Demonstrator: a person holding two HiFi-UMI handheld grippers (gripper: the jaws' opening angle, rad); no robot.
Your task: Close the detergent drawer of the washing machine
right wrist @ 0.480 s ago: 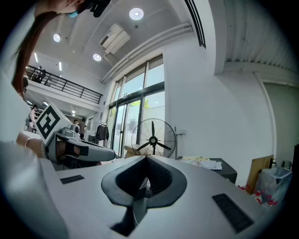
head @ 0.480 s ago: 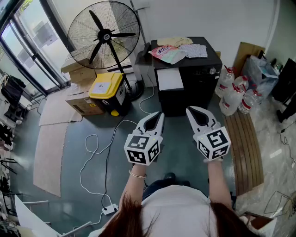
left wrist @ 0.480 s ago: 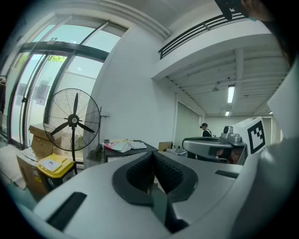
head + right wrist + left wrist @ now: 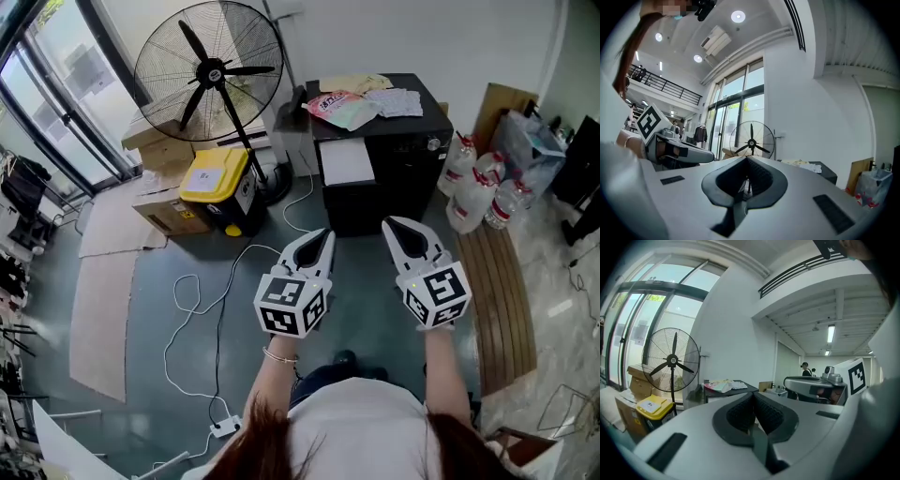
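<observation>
The black washing machine (image 4: 398, 141) stands against the far wall, with packets and cloth lying on its top. Its white detergent drawer (image 4: 346, 161) sticks out from the front at the left. My left gripper (image 4: 324, 234) and right gripper (image 4: 393, 224) are held side by side in mid-air, well short of the machine, both pointing toward it. Both are shut, with nothing between the jaws. In the left gripper view the left gripper (image 4: 753, 397) has the machine (image 4: 723, 390) beyond it. In the right gripper view the right gripper (image 4: 746, 160) has the machine (image 4: 819, 170) off to its right.
A large standing fan (image 4: 208, 70) and a yellow-lidded bin (image 4: 217, 176) are left of the machine, beside cardboard boxes (image 4: 159, 211). A white cable (image 4: 200, 302) runs across the floor to a power strip (image 4: 223, 427). Water bottles (image 4: 476, 190) and a slatted wooden bench (image 4: 497, 300) are at the right.
</observation>
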